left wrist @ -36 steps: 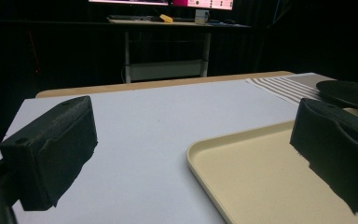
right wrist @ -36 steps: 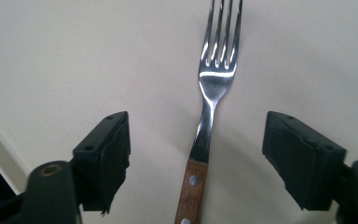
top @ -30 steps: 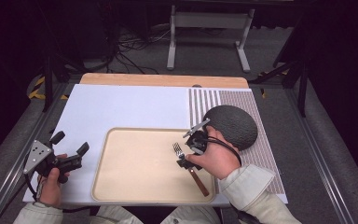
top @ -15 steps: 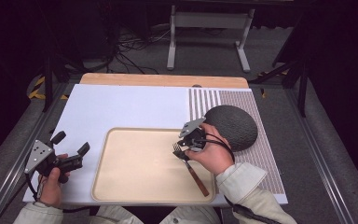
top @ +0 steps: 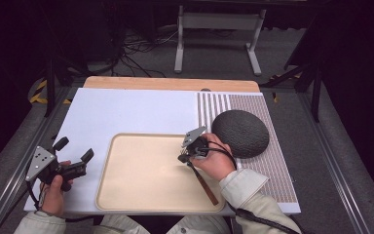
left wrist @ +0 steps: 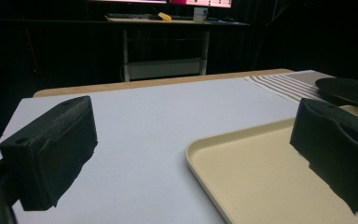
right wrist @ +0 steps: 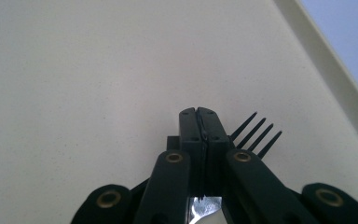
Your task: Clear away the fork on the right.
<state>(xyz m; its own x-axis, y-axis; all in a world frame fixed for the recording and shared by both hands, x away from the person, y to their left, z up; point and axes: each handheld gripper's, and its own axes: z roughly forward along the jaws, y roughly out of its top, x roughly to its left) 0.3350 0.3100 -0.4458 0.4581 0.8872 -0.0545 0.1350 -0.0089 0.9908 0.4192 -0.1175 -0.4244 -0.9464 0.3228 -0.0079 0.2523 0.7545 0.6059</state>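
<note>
nearest the person, the left hand (top: 53, 187) holds the left gripper (top: 73, 151) above the white table mat (top: 141, 112), just left of the cream tray (top: 141, 197); its jaws stand wide apart with nothing between them, and in the left gripper view the tray's rounded corner (left wrist: 200, 156) lies between the two black pads. on the tray's right side the right gripper (top: 187, 155) has its jaws pressed together on a fork (top: 202, 180), whose brown wooden handle runs back toward the tray's near right corner. in the right gripper view the dark tines (right wrist: 256, 133) jut out to the right of the closed jaw tips, over the tray floor (right wrist: 74, 70). just beyond the right hand (top: 219, 161), a dark round textured plate (top: 246, 131) sits on the striped placemat (top: 272, 165).
</note>
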